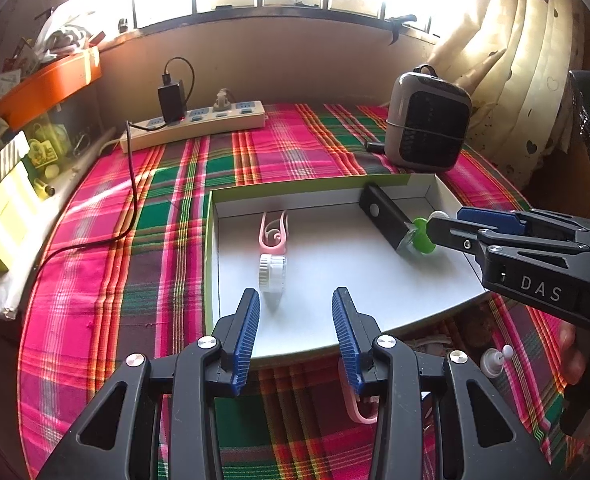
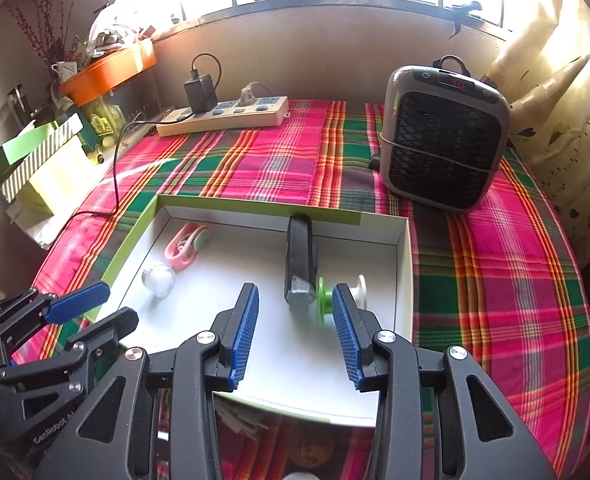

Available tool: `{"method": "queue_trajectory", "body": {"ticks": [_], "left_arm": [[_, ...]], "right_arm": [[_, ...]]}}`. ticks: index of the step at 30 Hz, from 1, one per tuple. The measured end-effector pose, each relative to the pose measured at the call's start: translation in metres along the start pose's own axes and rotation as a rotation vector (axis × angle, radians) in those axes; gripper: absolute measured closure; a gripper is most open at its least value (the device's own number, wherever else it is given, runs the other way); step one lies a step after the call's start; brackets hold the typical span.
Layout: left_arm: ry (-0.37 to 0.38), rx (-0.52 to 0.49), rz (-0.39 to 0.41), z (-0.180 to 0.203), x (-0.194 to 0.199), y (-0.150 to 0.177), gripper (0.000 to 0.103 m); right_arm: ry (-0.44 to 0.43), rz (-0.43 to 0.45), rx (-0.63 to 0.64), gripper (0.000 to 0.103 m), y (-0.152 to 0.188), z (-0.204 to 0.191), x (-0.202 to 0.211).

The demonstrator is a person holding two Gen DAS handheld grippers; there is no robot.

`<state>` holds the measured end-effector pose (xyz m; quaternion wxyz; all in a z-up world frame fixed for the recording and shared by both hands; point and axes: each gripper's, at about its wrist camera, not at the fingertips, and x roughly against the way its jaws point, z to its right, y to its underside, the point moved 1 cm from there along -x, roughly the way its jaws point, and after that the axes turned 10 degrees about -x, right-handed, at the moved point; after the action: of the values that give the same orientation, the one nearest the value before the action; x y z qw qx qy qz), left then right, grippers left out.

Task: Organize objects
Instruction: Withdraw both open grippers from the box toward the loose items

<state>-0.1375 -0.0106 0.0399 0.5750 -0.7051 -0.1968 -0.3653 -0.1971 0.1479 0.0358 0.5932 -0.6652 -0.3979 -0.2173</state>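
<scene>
Hovering over the near edge of the white box [image 2: 405,264], your right gripper [image 2: 295,330] stands partly open with nothing between its blue pads. The green spool [image 2: 322,300] lies just beyond its tips, touching the black flashlight [image 2: 301,260]. Your left gripper [image 1: 296,330] is likewise partly open and empty, the clear jar [image 1: 271,274] just ahead beside the pink clip [image 1: 274,234].

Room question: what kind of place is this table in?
Probably a lived-in home room: a plaid tablecloth, a small space heater beside a curtained window, and a power strip with a charger plugged in.
</scene>
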Motion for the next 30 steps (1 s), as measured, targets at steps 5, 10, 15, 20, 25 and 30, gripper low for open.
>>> {"method": "queue_trajectory", "body": {"ticks": [5,10,15,20,25,30], "left_arm": [[-0.004,-0.005,0.01,0.005,0.007,0.003,0.067],[0.004,-0.004,0.012,0.01,0.011,0.007,0.067],[0.005,-0.009,0.02,0.014,0.017,0.01,0.067],[0.034,-0.006,0.031,0.017,0.022,0.015,0.067],[0.081,0.013,0.035,0.017,0.025,0.022,0.067],[0.125,0.009,0.026,0.02,0.026,0.028,0.066]], "right_arm": [[-0.007,0.011,-0.008,0.063,0.009,0.002,0.01],[0.001,0.033,-0.001,0.063,0.018,0.005,0.021],[0.009,0.045,-0.012,0.063,0.028,0.01,0.029],[0.014,0.051,-0.018,0.063,0.039,0.015,0.036],[0.02,0.063,-0.028,0.062,0.049,0.023,0.043],[0.043,0.056,-0.028,0.062,0.062,0.031,0.045]]}}
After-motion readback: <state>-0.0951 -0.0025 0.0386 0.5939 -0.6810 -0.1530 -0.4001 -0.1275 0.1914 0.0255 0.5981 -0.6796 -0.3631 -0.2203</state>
